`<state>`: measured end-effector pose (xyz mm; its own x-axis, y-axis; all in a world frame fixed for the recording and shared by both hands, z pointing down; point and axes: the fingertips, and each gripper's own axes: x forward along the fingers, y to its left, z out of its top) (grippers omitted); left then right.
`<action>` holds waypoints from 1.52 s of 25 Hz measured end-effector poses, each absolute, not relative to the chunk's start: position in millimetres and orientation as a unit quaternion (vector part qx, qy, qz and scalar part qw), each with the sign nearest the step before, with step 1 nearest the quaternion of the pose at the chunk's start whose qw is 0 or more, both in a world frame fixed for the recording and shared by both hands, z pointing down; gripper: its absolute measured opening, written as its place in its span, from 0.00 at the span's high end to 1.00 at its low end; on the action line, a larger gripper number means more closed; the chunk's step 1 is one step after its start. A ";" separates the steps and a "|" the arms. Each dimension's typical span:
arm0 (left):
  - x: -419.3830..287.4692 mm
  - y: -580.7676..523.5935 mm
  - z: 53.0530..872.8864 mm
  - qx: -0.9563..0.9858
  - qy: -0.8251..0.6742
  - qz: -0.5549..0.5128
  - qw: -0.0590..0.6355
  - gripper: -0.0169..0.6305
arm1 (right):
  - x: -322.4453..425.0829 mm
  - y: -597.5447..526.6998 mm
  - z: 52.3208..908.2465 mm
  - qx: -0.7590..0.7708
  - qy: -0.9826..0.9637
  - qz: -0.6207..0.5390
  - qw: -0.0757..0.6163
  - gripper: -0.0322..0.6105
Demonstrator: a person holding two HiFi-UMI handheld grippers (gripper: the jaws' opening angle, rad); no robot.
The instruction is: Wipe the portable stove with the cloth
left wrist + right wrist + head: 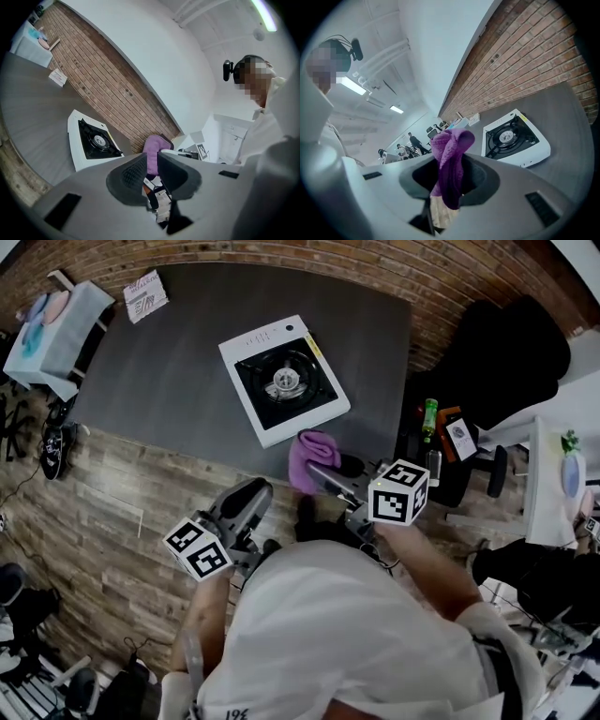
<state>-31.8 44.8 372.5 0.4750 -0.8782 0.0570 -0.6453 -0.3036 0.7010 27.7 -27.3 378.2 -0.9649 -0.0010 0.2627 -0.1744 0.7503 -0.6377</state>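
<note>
While right tongs (449, 182) clamp it, purple cloth (451, 149) hangs bunched.

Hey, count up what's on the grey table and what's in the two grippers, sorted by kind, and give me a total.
white portable stove with black burner top: 1
purple knitted cloth: 1
printed paper packet, at the table's far corner: 1
grippers: 2, the left gripper slightly open and empty, the right gripper shut on the cloth
Total: 5
</note>
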 end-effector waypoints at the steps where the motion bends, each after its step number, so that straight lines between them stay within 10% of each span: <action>1: -32.3 38.8 373.3 0.786 -0.488 -0.170 0.340 0.87 | 28.0 -34.4 379.0 0.044 -0.927 0.352 0.124 0.77; 38: -131.0 -37.3 377.8 0.820 -0.437 -0.167 0.328 0.87 | -59.3 -129.0 386.1 0.116 -0.936 0.283 0.174 0.77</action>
